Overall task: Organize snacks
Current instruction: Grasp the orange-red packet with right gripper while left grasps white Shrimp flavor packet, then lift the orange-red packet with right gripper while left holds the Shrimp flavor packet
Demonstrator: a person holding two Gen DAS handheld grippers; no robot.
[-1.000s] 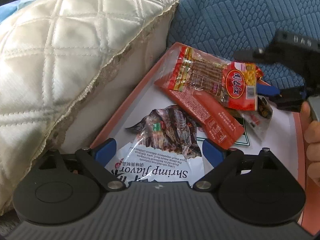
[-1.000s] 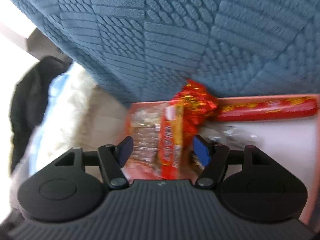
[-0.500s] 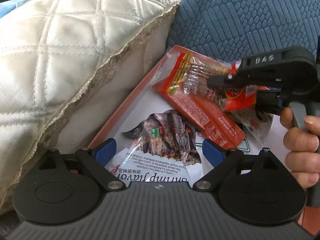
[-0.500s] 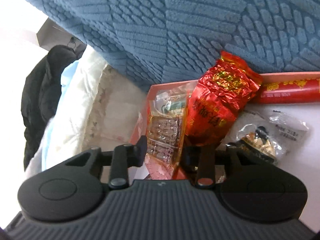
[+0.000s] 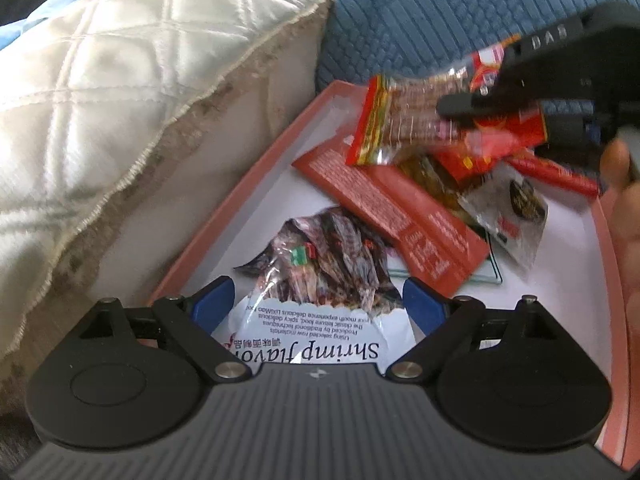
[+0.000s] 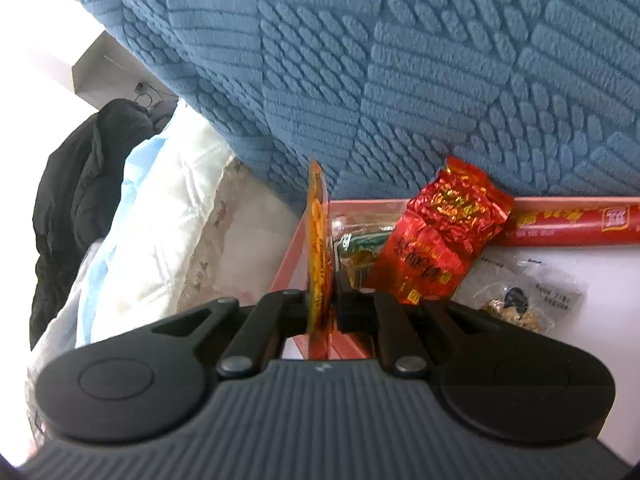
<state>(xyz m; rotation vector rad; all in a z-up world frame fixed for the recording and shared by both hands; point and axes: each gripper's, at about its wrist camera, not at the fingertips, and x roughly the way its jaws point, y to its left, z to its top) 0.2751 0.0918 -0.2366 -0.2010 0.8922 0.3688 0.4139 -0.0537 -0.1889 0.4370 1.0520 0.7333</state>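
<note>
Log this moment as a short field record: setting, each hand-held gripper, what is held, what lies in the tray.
setting: pink-rimmed tray beside a quilted cream pillow, against blue textured upholstery
left hand-held gripper: open, hovering over the shrimp flavor bag, not gripping it
right hand-held gripper: shut on the clear-windowed red snack packet, lifted above the tray
still in tray: red flat pouch, red foil bag, long red sausage stick, small clear packet

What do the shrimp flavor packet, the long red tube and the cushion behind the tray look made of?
Shrimp flavor packet: thin glossy plastic film, crinkled, partly clear. Long red tube: smooth shiny plastic casing, likely a sausage. Cushion: matte blue woven fabric with a raised ribbed pattern.
</note>
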